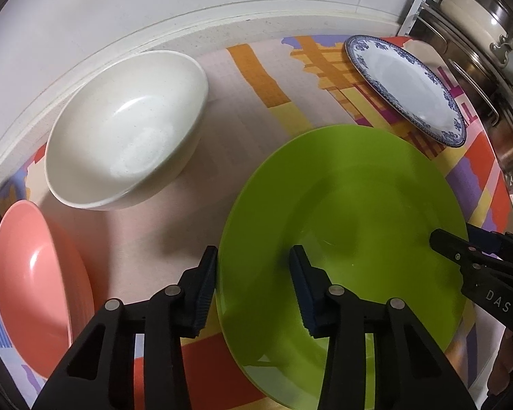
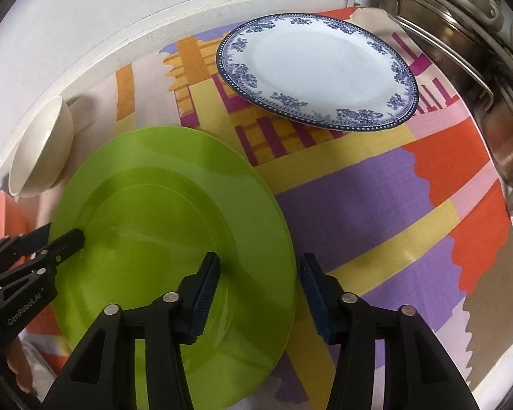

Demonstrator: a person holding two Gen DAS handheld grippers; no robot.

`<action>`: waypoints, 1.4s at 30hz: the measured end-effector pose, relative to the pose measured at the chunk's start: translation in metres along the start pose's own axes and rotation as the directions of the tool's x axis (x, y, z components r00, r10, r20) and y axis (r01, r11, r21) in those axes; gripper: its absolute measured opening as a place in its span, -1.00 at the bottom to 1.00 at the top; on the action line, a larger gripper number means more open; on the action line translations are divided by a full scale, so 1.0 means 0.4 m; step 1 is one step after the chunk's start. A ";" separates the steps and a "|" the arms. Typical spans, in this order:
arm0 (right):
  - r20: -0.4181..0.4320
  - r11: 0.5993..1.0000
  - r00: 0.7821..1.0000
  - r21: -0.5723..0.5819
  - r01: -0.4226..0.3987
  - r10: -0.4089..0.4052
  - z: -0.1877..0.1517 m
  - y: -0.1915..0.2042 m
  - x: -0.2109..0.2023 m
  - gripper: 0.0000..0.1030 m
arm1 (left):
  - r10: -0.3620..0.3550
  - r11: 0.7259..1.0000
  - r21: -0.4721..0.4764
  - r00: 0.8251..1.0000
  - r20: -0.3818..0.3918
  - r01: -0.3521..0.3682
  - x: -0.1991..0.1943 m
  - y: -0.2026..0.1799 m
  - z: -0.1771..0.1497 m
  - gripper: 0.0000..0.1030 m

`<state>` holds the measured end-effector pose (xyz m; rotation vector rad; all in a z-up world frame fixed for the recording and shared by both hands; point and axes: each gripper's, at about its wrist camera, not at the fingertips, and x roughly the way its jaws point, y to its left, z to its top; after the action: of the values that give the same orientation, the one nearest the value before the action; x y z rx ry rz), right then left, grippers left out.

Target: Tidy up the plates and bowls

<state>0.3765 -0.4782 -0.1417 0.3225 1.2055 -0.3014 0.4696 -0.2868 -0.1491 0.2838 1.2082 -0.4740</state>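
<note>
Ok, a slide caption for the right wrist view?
Right gripper straddles the green plate's rim, left gripper opposite, blue-patterned plate behind.

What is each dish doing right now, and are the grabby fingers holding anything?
Green plate: flat on the mat, empty, rim between both grippers' fingers.
Blue plate: flat, empty, untouched.
White bowl: upright, empty.
Pink bowl: upright, empty.
Left gripper: open, straddling the green plate's edge.
Right gripper: open, straddling the opposite edge.

At lower centre the right gripper straddles the green plate's rim, fingers apart, blue-patterned plate upper right.
</note>
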 end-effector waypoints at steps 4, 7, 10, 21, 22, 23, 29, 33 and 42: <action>0.005 1.000 1.000 0.000 0.007 -0.007 -0.004 0.001 0.000 -0.13 | -0.003 1.000 -0.015 1.000 0.000 0.003 0.002 0.002 0.001 -0.21; 0.004 1.000 1.000 0.005 0.012 -0.012 -0.005 0.001 -0.004 -0.16 | -0.002 1.000 -0.021 1.000 -0.001 0.002 -0.003 0.004 -0.002 -0.22; 0.008 1.000 1.000 0.003 0.015 -0.015 -0.007 0.003 -0.009 -0.17 | 0.003 1.000 -0.021 1.000 0.006 -0.003 -0.011 0.006 -0.008 -0.23; 0.064 0.999 0.998 -0.034 0.025 -0.023 -0.020 0.044 -0.061 -0.20 | 0.012 0.999 -0.039 0.998 0.069 -0.010 -0.078 0.030 -0.055 -0.24; 0.071 0.999 0.997 -0.039 0.028 -0.025 -0.023 0.050 -0.066 -0.20 | 0.012 0.999 -0.044 0.997 0.073 -0.009 -0.086 0.034 -0.062 -0.24; 0.080 0.999 0.996 -0.045 0.031 -0.027 -0.030 0.057 -0.077 -0.20 | 0.011 0.999 -0.050 0.997 0.078 -0.007 -0.095 0.039 -0.070 -0.24; 0.124 0.996 0.992 -0.079 0.040 -0.030 -0.069 0.100 -0.136 -0.20 | 0.017 0.997 -0.082 0.993 0.113 -0.008 -0.161 0.070 -0.133 -0.24; 0.152 0.995 0.988 -0.097 0.039 -0.024 -0.106 0.129 -0.174 -0.20 | 0.029 0.994 -0.108 0.990 0.138 -0.014 -0.212 0.097 -0.186 -0.24; 0.196 0.987 0.981 -0.158 0.018 0.014 -0.210 0.226 -0.251 -0.20 | 0.067 0.981 -0.193 0.979 0.195 -0.029 -0.313 0.188 -0.332 -0.25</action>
<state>0.3070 -0.3564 -0.0664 0.1489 1.0280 -0.2314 0.3629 -0.1366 -0.0789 0.0987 1.0380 -0.3337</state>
